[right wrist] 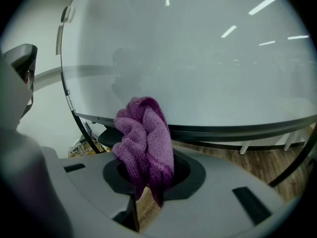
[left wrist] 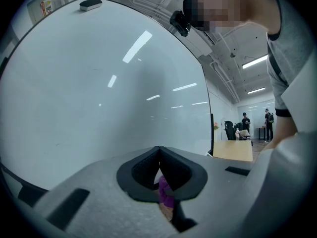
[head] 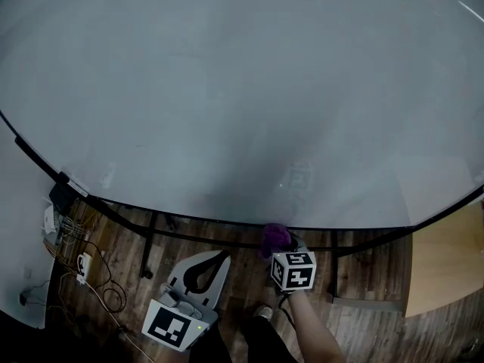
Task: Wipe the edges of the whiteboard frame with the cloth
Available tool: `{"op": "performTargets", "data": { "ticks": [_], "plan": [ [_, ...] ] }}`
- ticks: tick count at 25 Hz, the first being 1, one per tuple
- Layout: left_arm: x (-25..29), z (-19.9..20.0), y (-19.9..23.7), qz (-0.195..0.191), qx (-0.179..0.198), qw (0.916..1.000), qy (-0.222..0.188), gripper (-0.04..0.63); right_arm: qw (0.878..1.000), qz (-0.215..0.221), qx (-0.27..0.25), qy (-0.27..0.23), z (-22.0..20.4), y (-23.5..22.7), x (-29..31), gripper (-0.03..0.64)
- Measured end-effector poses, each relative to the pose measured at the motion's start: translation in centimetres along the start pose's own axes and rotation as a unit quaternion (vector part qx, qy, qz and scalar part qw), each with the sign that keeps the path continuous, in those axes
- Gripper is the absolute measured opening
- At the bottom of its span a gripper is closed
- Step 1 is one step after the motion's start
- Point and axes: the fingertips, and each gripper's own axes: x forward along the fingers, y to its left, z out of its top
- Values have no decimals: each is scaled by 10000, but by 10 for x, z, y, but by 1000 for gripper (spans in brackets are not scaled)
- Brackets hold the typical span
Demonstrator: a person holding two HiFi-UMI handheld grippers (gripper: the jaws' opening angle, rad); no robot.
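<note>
The whiteboard [head: 242, 89] fills most of the head view, and its black bottom frame edge [head: 197, 219] curves across below it. My right gripper [head: 278, 242] is shut on a bunched purple cloth [head: 274, 236], which sits right at that bottom edge. In the right gripper view the cloth [right wrist: 145, 142] stands up out of the jaws just before the frame edge [right wrist: 237, 131]. My left gripper [head: 220, 259] hangs lower to the left, shut and empty, pointing up at the board. Its closed pads [left wrist: 148, 167] meet in front of the whiteboard [left wrist: 99, 93], with the cloth [left wrist: 166, 192] showing through the gap.
Black stand legs [head: 147, 249] hold the board above a wood floor. Cables and a power strip [head: 79, 263] lie at the left. A wooden desk [head: 446, 271] stands at the right. An eraser [left wrist: 90, 4] sits on the board's top. People [left wrist: 245, 120] stand far off.
</note>
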Motion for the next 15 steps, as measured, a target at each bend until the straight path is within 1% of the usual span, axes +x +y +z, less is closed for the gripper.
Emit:
{"op": "performTargets", "data": {
  "ticks": [6, 9, 11, 12, 14, 15],
  "plan": [
    [16, 1, -20, -34, 20, 10000, -47, 15, 10000, -66, 24, 18, -4, -28, -11, 86],
    [22, 4, -29, -36, 107, 9996, -249, 16, 10000, -88, -3, 22, -5, -40, -16, 86],
    [25, 0, -35, -22, 43, 9999, -107, 16, 9999, -101, -3, 21, -6, -48, -19, 86],
    [26, -1, -37, -3, 33, 9999, -99, 15, 9999, -106, 3, 20, -7, -51, -20, 85],
    [27, 0, -41, 39, 85, 9997, -212, 15, 9999, -114, 17, 14, -8, -59, -23, 85],
    [28, -1, -44, 54, 64, 9998, -164, 15, 9999, -117, 24, 10, -8, -62, -24, 85]
  ]
}}
